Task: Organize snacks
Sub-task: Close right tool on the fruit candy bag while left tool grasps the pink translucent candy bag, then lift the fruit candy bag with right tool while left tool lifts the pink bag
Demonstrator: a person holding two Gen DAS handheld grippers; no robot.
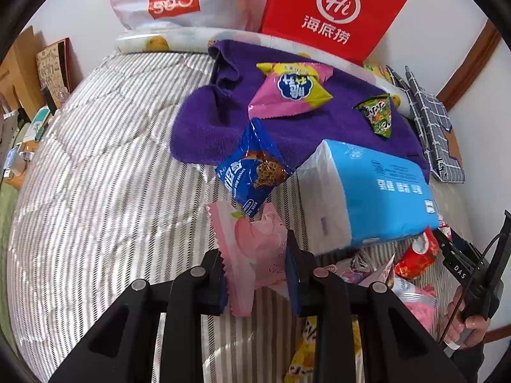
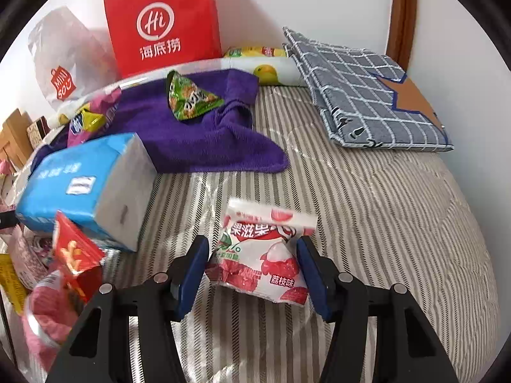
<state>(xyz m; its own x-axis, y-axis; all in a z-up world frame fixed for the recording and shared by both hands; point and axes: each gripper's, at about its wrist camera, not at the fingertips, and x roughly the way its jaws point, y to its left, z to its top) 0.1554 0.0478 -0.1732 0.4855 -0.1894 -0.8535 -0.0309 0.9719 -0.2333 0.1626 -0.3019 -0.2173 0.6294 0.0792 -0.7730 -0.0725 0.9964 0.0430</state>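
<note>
On the striped bed (image 1: 95,191), the left gripper (image 1: 255,274) is closed on a pink peach-print snack packet (image 1: 252,249), its pads pinching the wrapper's lower half. A blue cookie packet (image 1: 255,175) lies just beyond, touching the packet's top edge. Past that, a purple towel (image 1: 207,127) carries a pink-and-yellow snack bag (image 1: 290,92) and a green triangular packet (image 1: 378,115). A blue tissue pack (image 1: 377,191) lies to the right, and beside it sits a loose heap with a red snack bag (image 1: 415,255).

Further right, the right gripper (image 2: 252,271) brackets a lychee-flavour pouch (image 2: 265,255); the right pad touches its edge, while the left pad appears a little apart, so I judge the jaws not yet clamped.

The step looks like picking up one snack in each hand. Next, the right jaws need to close fully, then both snacks go to a sorting spot, perhaps the towel or the red paper bag (image 2: 163,22).

The heap is partly cut off and blurred, so its contents are unclear.
</note>
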